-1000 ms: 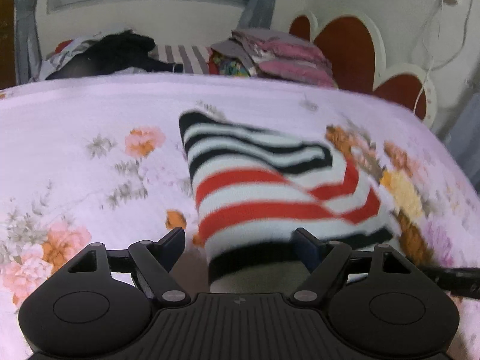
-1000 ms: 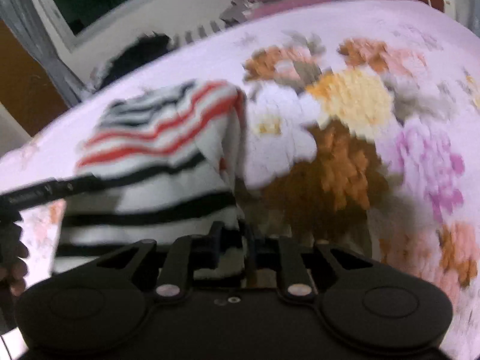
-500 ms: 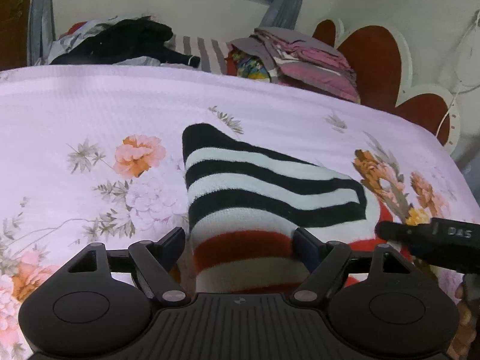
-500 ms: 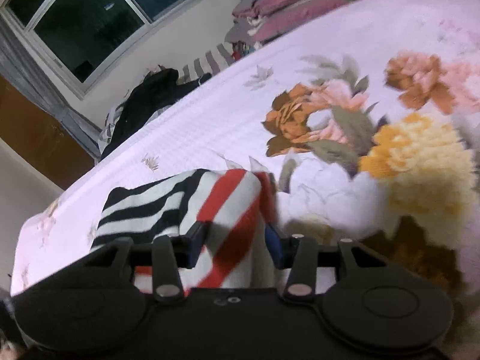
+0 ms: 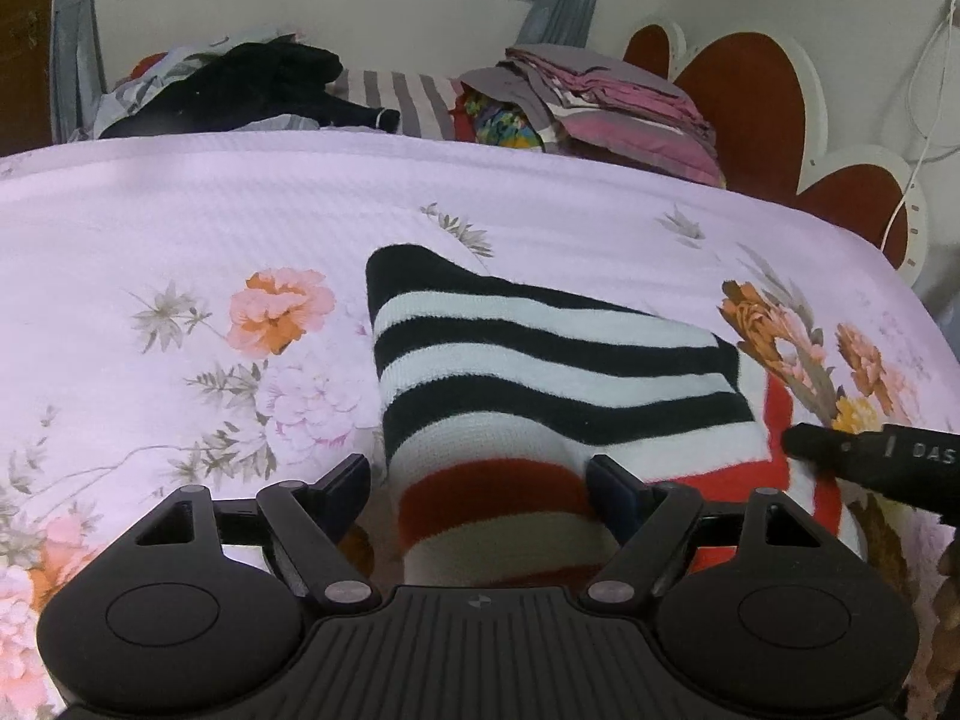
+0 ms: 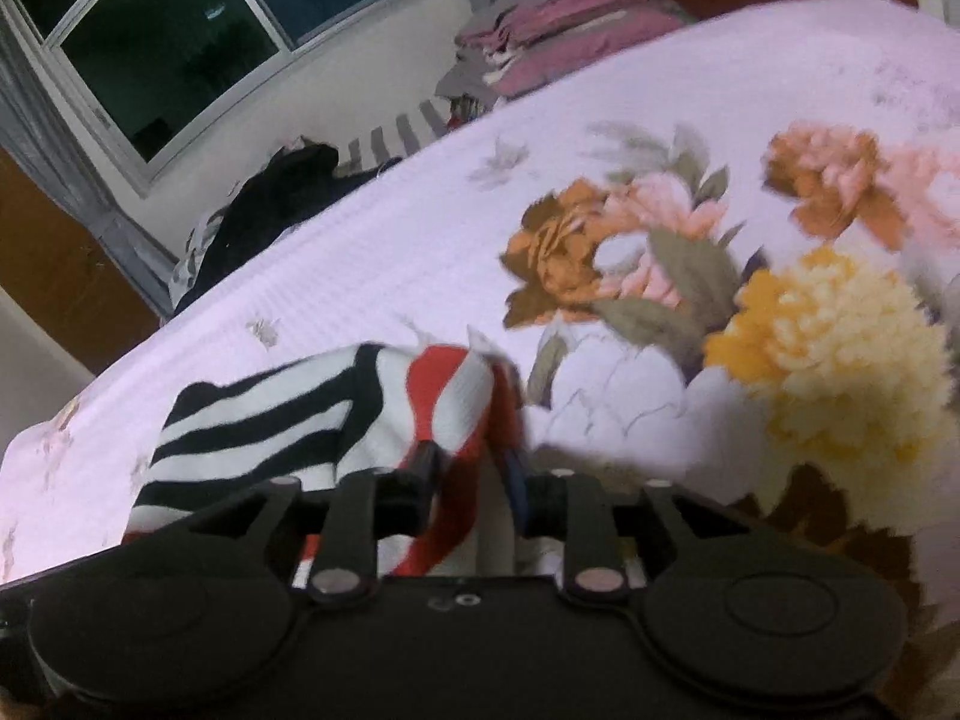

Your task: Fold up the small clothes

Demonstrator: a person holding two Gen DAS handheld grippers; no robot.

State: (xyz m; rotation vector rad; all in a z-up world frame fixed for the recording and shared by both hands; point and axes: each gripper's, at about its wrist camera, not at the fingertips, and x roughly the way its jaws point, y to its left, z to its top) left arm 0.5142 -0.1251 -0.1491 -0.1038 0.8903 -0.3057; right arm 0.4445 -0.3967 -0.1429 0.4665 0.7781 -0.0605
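A small knitted garment (image 5: 540, 384) with black, white and red stripes lies folded on the floral bedspread (image 5: 210, 228). Its black-striped part lies over the red-striped part. My left gripper (image 5: 480, 489) is open at the near edge, one finger on each side of the fabric, with a gap showing at the left finger. In the right wrist view the same garment (image 6: 270, 420) lies to the left. My right gripper (image 6: 473, 465) has its jaws closing on the red-and-white corner, and bunched fabric fills the space between the pads. The right tool's black body (image 5: 888, 462) shows beside the garment's right edge.
At the bed's far side lie a black clothes heap (image 5: 252, 90), a grey striped cloth (image 5: 402, 96) and a stack of folded pink and grey linen (image 5: 612, 102). A red and white headboard (image 5: 744, 90) stands at the right. A dark window (image 6: 180, 42) is behind.
The garment's black-striped part was brought down over its red stripes. The right gripper let go, stood wide half a second ago, and has narrowed on the red-and-white corner. The left gripper stays wide.
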